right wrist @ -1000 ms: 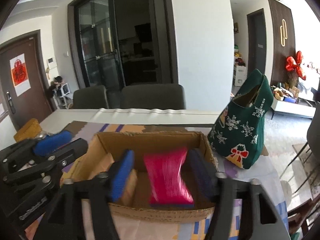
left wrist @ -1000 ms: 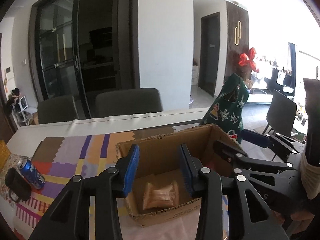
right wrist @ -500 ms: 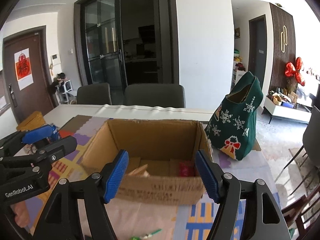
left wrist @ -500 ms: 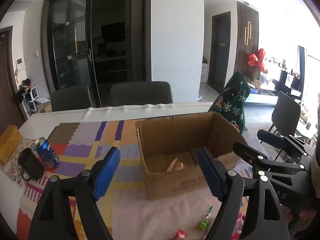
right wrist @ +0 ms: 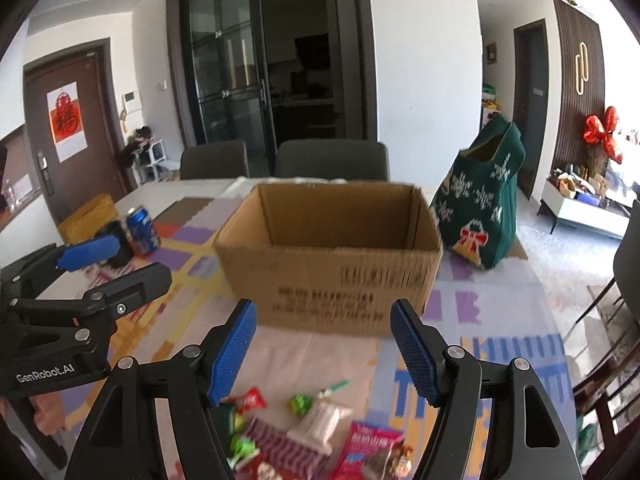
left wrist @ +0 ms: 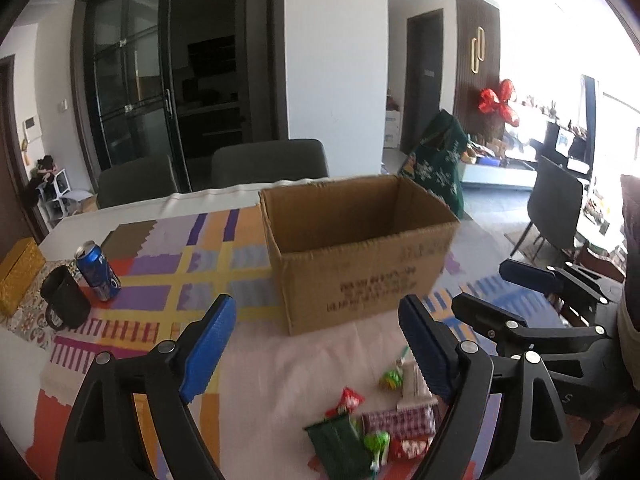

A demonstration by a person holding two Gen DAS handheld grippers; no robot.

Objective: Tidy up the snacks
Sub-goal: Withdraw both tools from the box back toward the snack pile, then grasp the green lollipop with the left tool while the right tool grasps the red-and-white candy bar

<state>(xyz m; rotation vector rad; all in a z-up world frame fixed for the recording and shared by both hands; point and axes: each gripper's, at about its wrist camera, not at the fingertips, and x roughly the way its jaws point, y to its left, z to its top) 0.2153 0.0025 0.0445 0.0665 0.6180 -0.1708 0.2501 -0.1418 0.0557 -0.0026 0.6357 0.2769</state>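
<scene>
An open cardboard box [left wrist: 360,276] [right wrist: 328,276] stands on the patterned tablecloth, its inside hidden from here. In front of it lies a pile of wrapped snacks [left wrist: 372,428] [right wrist: 304,432]: red, green, maroon and pink packets. My left gripper [left wrist: 316,302] hovers above the pile short of the box, its jaws opening with nothing between them. My right gripper [right wrist: 323,307] hangs beside it, open and empty, also seen in the left wrist view [left wrist: 516,288].
A blue can [left wrist: 98,270] and a black mug [left wrist: 64,304] stand at the left, next to a yellow box [left wrist: 16,272]. A green Christmas bag [right wrist: 484,208] sits right of the cardboard box. Grey chairs [left wrist: 268,160] line the table's far edge.
Both grippers drew back from over the box to above the snack pile. The right let go of a pink packet into the box. The left jaws spread wider.
</scene>
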